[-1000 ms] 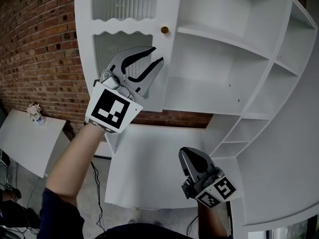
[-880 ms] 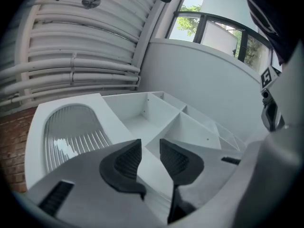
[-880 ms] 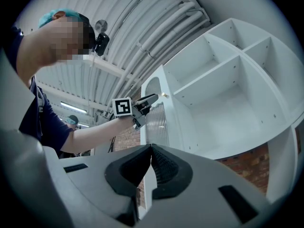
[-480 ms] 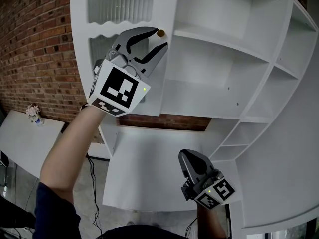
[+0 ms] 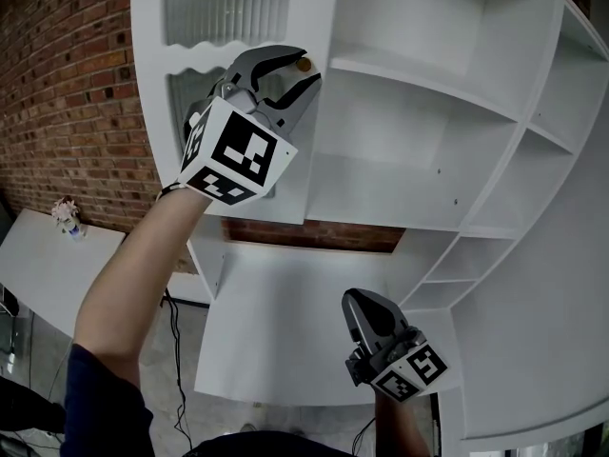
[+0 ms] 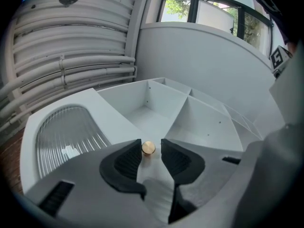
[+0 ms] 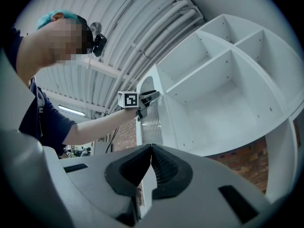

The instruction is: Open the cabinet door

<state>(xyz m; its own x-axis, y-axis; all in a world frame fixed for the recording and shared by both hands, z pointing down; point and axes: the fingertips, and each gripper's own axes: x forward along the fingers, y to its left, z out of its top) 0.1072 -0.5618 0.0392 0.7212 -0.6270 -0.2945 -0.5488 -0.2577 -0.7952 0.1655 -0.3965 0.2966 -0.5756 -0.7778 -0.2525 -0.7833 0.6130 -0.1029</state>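
The white cabinet door (image 5: 316, 150) has ribbed glass panels (image 5: 226, 6) and a small brass knob (image 5: 303, 65) near its right edge. My left gripper (image 5: 307, 67) is raised to the knob and open. In the left gripper view the knob (image 6: 148, 147) sits between the dark pads (image 6: 128, 159) at their tips, with a gap on its right side. My right gripper (image 5: 356, 298) hangs low in front of the lower cabinet, shut with nothing in it; its jaws meet in the right gripper view (image 7: 151, 148).
Open white shelves (image 5: 428, 74) fill the cabinet to the right of the door. A brick wall (image 5: 76, 84) runs along the left. A white counter surface (image 5: 285, 312) lies below, and a white table (image 5: 48, 265) stands at the far left.
My left gripper has risen up the door to the knob and its jaws have spread, so the knob now sits between them. The right gripper has stayed put.
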